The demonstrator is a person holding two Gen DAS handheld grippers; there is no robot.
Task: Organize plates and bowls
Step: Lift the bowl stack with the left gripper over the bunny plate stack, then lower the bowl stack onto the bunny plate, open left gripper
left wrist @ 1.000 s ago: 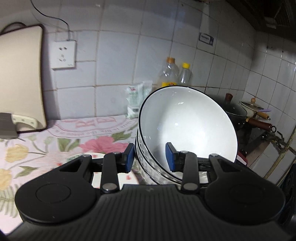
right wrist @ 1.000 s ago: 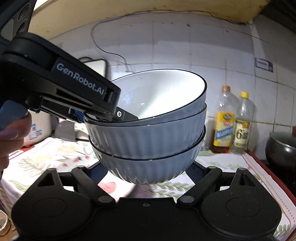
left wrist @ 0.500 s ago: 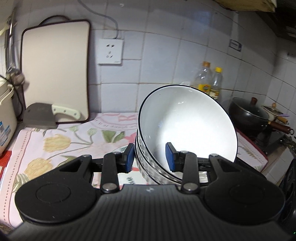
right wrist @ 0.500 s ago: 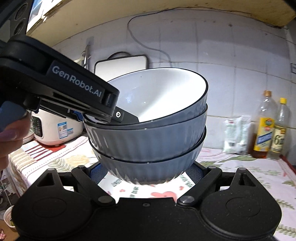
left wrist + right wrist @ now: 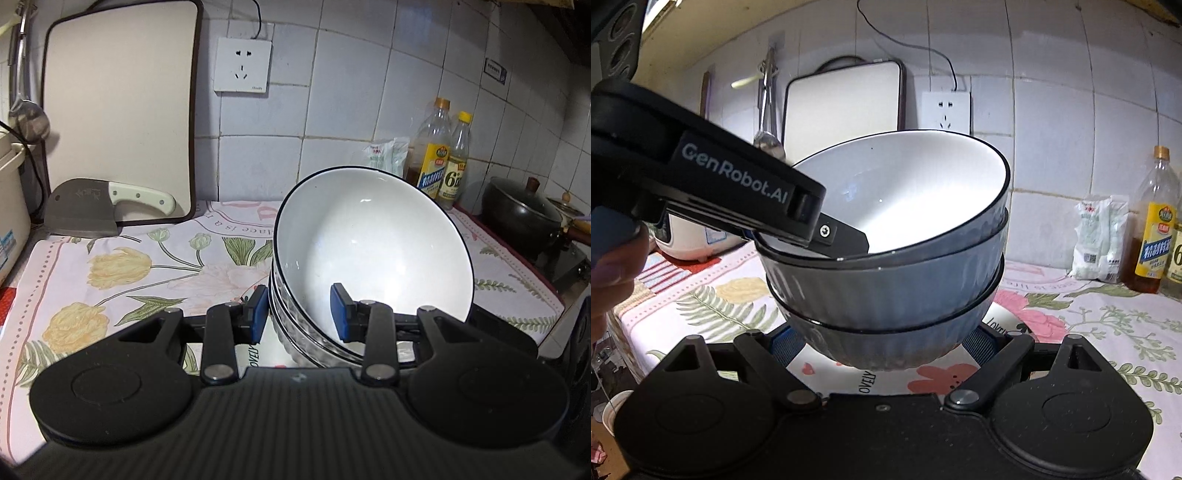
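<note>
Far left, against the tiled wall: one cutting board [image 5: 118, 110] stands upright, one cleaver [image 5: 96, 210] propped at its foot. One socket [image 5: 242, 65] sits to its right.

Centre: one stack of bowls [image 5: 890, 251], three counted in the right wrist view, nested, grey ribbed outside, white inside. The stack is lifted clear of the floral cloth [image 5: 122, 269], over one plate [image 5: 886, 376] with a pink print, partly hidden beneath it. Whether more plates lie under that one cannot be told.

Left gripper [image 5: 299, 314]: pinching the near rim of the stack, one blue pad inside the top bowl, one outside the wall. It comes in from the left side of the stack and carries the load.

Right gripper [image 5: 882, 347]: spread wide below the stack, a blue pad to each side of the bottom bowl's base. Contact with the base cannot be confirmed.

Governing relation: the stack hangs directly above the plate and tilts slightly, its open mouth facing up and toward the left gripper. Judgement: the next move is a straight descent onto the plate; the rim pinch risks slip if the tilt grows.

Far right: two oil bottles [image 5: 441, 151], one white packet [image 5: 386, 155], one black pot [image 5: 521, 214].
</note>
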